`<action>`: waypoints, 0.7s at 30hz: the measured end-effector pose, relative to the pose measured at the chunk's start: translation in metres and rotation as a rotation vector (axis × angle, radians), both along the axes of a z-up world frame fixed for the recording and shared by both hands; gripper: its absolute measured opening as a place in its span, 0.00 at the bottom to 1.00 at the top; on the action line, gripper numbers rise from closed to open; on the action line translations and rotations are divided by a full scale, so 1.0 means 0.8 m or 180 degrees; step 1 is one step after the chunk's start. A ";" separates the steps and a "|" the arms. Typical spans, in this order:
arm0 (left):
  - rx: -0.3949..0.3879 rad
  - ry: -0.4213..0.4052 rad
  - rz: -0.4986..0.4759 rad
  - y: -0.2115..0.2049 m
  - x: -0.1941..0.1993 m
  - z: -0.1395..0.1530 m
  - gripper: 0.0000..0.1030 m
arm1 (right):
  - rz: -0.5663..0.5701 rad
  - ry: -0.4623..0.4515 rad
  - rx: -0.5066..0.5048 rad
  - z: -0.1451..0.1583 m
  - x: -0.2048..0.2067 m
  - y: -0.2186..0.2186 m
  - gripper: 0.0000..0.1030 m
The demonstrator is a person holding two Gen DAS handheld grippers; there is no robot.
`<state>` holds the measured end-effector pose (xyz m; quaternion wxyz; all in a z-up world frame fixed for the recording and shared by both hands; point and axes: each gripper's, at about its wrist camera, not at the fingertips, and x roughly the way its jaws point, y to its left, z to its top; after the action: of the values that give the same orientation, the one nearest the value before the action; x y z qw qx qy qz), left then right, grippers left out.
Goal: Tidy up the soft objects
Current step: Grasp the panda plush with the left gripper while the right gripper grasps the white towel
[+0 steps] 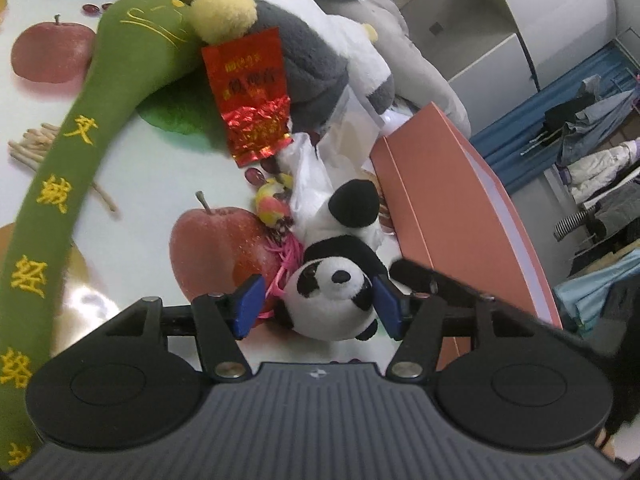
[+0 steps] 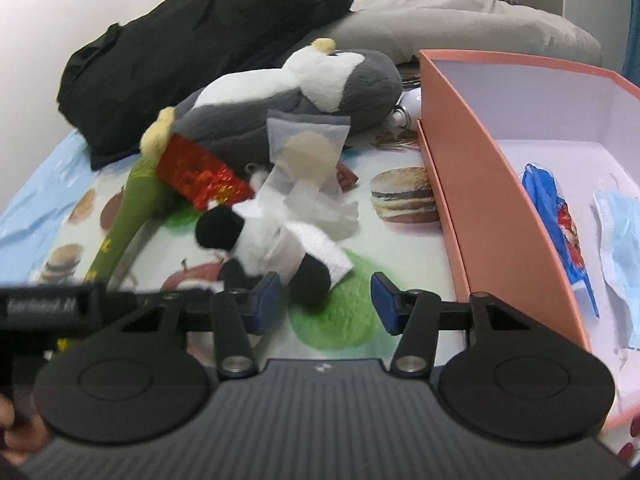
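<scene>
We find the left gripper low over the table, its blue pads spread about halfway with the head of the panda plush toy between them; the right pad sits at the toy's ear, the left pad stands clear of it, and we see no squeeze on the plush. The panda lies on the fruit-and-burger printed tablecloth, just beside the outer wall of the salmon-pink box, with a pink ribbon tuft and a small yellow-pink ball at its side. The right gripper hovers with its jaws parted to a similar width and grips nothing; the panda's black foot lies just ahead of its left pad. In the right wrist view the panda is partly draped with white tissue. Behind it lie a red foil sachet, a green embroidered plush stick with yellow pom-poms, and a grey-and-white plush toy. A black garment and a grey cushion lie further back. The box's white interior holds a blue wrapper and a light blue face mask.
</scene>
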<state>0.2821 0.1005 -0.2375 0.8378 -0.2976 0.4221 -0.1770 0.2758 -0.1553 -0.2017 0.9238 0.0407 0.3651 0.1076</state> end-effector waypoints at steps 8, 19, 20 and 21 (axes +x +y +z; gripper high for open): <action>0.0025 -0.0059 -0.0137 -0.014 0.000 -0.004 0.57 | -0.0165 0.0121 0.0251 -0.007 0.044 -0.001 0.43; 0.0248 -0.0225 -0.0033 -0.008 -0.030 0.010 0.53 | -0.0038 0.0597 0.0391 -0.043 0.087 -0.001 0.42; 0.0268 -0.0236 -0.0025 -0.008 -0.032 0.012 0.53 | 0.0019 0.0581 0.0368 -0.044 0.086 0.001 0.42; 0.0288 -0.0256 -0.0018 -0.008 -0.035 0.013 0.53 | 0.0092 0.0579 0.0327 -0.044 0.085 0.005 0.38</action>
<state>0.2541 0.0945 -0.2270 0.8662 -0.2508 0.3965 -0.1719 0.3438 -0.1517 -0.2369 0.8819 0.0923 0.4420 0.1354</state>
